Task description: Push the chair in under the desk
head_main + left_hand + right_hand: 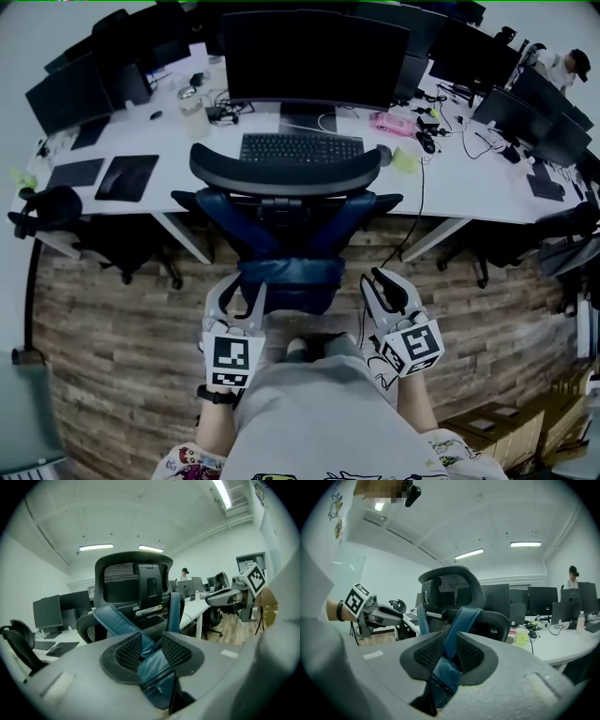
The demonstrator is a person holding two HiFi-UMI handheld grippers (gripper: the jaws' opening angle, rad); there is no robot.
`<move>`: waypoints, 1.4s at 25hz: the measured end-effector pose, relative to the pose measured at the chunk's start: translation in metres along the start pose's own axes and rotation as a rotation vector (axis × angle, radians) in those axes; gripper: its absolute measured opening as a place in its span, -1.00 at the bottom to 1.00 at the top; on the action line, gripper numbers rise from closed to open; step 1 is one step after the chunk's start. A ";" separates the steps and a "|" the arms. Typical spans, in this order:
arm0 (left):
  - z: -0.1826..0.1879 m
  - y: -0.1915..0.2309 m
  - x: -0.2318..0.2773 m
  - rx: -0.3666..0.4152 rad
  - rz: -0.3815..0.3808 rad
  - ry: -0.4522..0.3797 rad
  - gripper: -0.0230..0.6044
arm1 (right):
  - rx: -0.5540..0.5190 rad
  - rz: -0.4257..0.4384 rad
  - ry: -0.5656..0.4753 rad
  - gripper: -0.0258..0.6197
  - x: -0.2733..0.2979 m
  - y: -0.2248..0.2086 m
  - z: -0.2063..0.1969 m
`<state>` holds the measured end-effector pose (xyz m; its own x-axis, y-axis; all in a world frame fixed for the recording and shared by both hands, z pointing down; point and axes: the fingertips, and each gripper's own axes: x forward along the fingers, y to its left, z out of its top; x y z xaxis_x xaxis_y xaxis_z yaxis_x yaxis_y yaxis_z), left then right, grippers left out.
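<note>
**Both grippers clamping the chair's back at the worktop**

The chair (286,167) is standing at 12 o'clock from the person, facing the white worktop (469,178). Its headrest is lying just at the worktop's near edge, in front of the keyboard (300,147) and the dark monitor (314,56). The chair's base is resting on the wooden floor (122,347).

The left gripper (236,295) is reaching in at about 7 o'clock of the chair. It is meeting the lower left side of the blue back frame (291,272). In the left gripper view, the fingers (126,651) are pressing on a blue strut of that frame (117,620), which is running up between them towards 11 o'clock.

The right gripper (384,286) is coming in at about 5 o'clock of the chair, at the frame's lower right side. In the right gripper view, its fingers (473,656) are likewise closing tight on a blue strut (464,620), which is rising between them towards 1 o'clock.

Each gripper view is also showing the other gripper out to the side, well apart.
</note>
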<state>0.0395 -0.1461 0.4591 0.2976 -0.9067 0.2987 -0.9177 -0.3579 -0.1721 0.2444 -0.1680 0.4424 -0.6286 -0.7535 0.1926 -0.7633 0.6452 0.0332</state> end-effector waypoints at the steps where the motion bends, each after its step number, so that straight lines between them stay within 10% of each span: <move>1: 0.000 -0.004 -0.001 -0.016 -0.011 -0.004 -0.47 | 0.008 0.001 0.000 -0.68 -0.002 0.000 -0.002; 12: 0.003 -0.033 -0.009 -0.133 -0.096 -0.041 -0.89 | 0.071 -0.007 -0.007 -0.92 -0.023 0.003 -0.013; 35: 0.009 -0.027 -0.003 -0.141 -0.110 -0.076 -0.89 | 0.050 -0.006 -0.014 -0.92 -0.018 -0.001 -0.006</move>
<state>0.0660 -0.1362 0.4542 0.4121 -0.8802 0.2356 -0.9048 -0.4257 -0.0077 0.2574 -0.1547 0.4450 -0.6255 -0.7594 0.1790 -0.7736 0.6336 -0.0151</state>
